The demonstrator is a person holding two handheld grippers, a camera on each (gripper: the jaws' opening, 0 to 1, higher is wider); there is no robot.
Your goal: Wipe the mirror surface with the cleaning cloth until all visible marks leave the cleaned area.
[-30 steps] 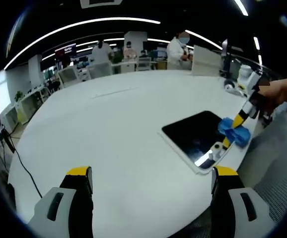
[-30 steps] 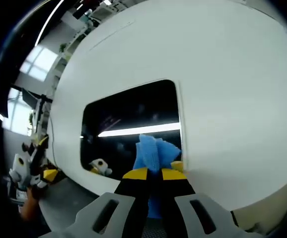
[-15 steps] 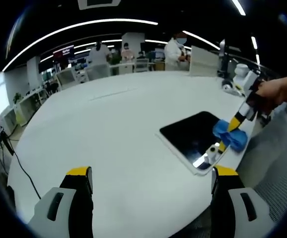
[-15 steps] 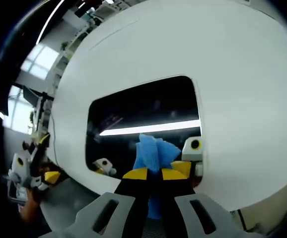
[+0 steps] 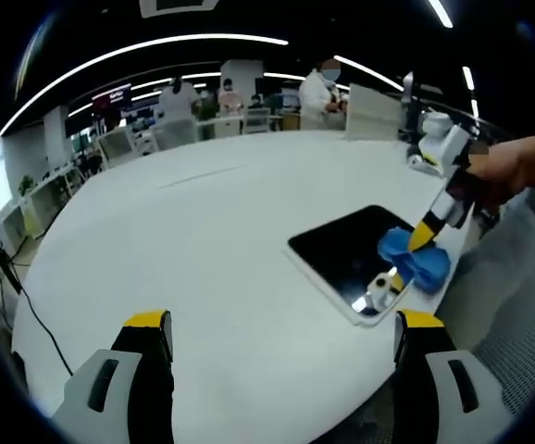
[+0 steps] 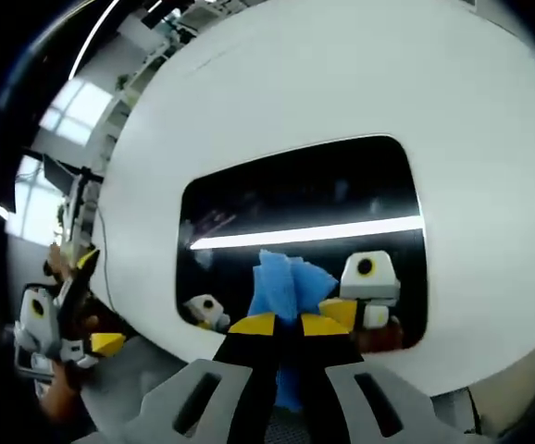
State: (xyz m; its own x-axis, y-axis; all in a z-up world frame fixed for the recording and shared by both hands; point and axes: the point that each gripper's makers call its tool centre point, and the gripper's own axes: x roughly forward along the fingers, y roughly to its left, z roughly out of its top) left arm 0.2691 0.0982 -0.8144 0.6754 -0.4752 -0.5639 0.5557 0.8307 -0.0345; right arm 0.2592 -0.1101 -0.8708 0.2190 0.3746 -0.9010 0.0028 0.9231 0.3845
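- Mirror (image 5: 349, 256): dark rectangular pane with rounded corners and a pale rim, lying flat near the table's edge. In the right gripper view the mirror (image 6: 295, 222) reflects a bright ceiling light strip and parts of the gripper above it.
- Cleaning cloth (image 5: 413, 259): blue, bunched, pressed on the mirror close to its near side. In the right gripper view the cloth (image 6: 286, 284) rises from between the jaw tips over the glass.
- Right gripper (image 6: 286, 325): black jaws with yellow tips, clenched on the blue cloth. In the left gripper view the right gripper (image 5: 421, 237) slants down onto the mirror from the right, held by a person's hand (image 5: 517, 168).
- Left gripper (image 5: 284, 324): jaws spread wide apart, nothing between them, hovering over bare table well apart from the mirror. In the right gripper view the left gripper (image 6: 59, 324) sits at the far left, beyond the table's edge.
- Table (image 5: 203, 240): large, white, rounded top, bearing the mirror.
- Background, left gripper view: open office with desks, long ceiling light strips (image 5: 147, 46), and several people (image 5: 323, 91) standing beyond the table.
- Chair (image 5: 517, 296): grey mesh surface just beside the table's edge, at right.
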